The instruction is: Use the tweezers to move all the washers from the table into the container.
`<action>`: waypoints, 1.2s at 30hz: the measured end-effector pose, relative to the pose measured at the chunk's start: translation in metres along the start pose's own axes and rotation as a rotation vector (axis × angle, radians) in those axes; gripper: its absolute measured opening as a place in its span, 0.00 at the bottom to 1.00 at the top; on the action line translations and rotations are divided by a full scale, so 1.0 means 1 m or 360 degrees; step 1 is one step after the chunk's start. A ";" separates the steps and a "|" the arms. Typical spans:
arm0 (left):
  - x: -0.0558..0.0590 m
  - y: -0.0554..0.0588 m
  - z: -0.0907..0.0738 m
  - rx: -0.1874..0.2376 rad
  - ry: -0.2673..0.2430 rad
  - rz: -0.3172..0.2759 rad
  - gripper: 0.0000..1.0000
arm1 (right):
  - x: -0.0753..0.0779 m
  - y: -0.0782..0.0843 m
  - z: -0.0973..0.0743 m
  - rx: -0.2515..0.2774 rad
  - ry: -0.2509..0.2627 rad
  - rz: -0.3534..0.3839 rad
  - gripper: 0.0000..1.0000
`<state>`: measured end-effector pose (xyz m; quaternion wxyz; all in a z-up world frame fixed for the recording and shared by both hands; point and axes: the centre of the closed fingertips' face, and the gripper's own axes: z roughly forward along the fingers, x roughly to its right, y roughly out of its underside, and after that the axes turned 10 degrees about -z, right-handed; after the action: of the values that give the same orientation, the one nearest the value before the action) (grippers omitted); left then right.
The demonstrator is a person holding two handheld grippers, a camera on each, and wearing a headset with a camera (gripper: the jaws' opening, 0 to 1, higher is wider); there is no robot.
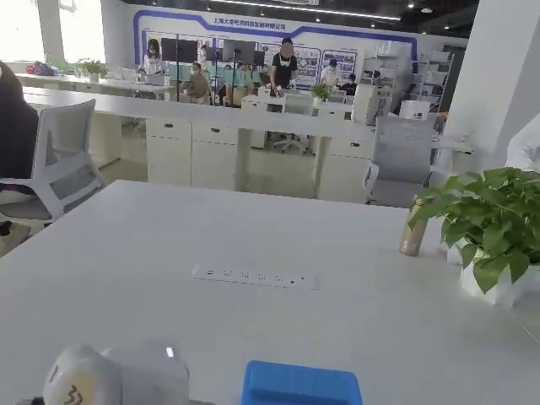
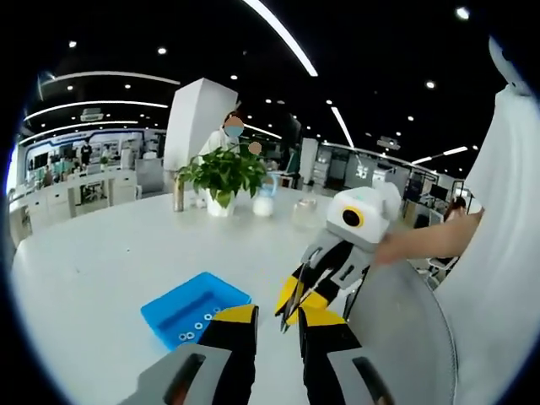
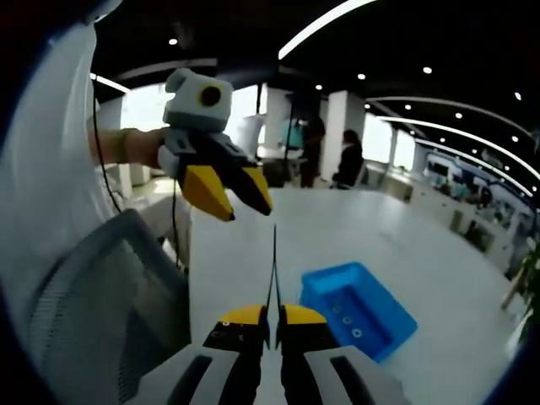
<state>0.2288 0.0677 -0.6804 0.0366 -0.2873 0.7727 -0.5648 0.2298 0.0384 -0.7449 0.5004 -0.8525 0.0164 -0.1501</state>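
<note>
**Grippers.** In the right gripper view, the right gripper [image 3: 274, 317] is clamped on the tweezers [image 3: 274, 268]. Their thin legs run straight forward from between the jaws, with the tips in the air above the table [image 1: 253, 228]. Whether the tips carry anything is too small to tell. This hold makes the tool an extension of the jaws, suited to parts too small for the jaws themselves. The left gripper [image 2: 277, 321] has its jaws a little apart and holds nothing. It hangs just beside the right one, apparently in reserve.

**Task items.** The blue container [image 3: 371, 299] sits on the table just beyond both grippers, within easy reach for dropping. Several washers [image 3: 342, 319] lie inside it on its floor. No washer can be made out on the bare tabletop, so the transfer appears well advanced, perhaps complete.

**Beyond.** A power strip [image 1: 255, 277] is set into mid-table. Further off stand a metal bottle [image 1: 413, 226] and a potted plant [image 1: 489, 219], well apart from the work.
</note>
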 end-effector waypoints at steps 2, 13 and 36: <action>0.002 0.002 0.002 -0.0058 0.0023 0.0079 0.16 | -0.007 -0.003 0.001 -0.0008 -0.0057 -0.0050 0.03; 0.024 0.001 0.015 -0.0222 0.0227 0.0317 0.11 | -0.017 -0.003 0.003 -0.0042 -0.0224 -0.0099 0.03; 0.023 0.032 0.026 -0.0403 0.0235 0.0363 0.00 | -0.025 0.027 0.018 -0.0296 -0.0329 -0.0263 0.03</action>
<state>0.2070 0.0407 -0.7121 0.0072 -0.1578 0.8658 -0.4747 0.2140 0.0444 -0.7824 0.4045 -0.9045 -0.0915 -0.0999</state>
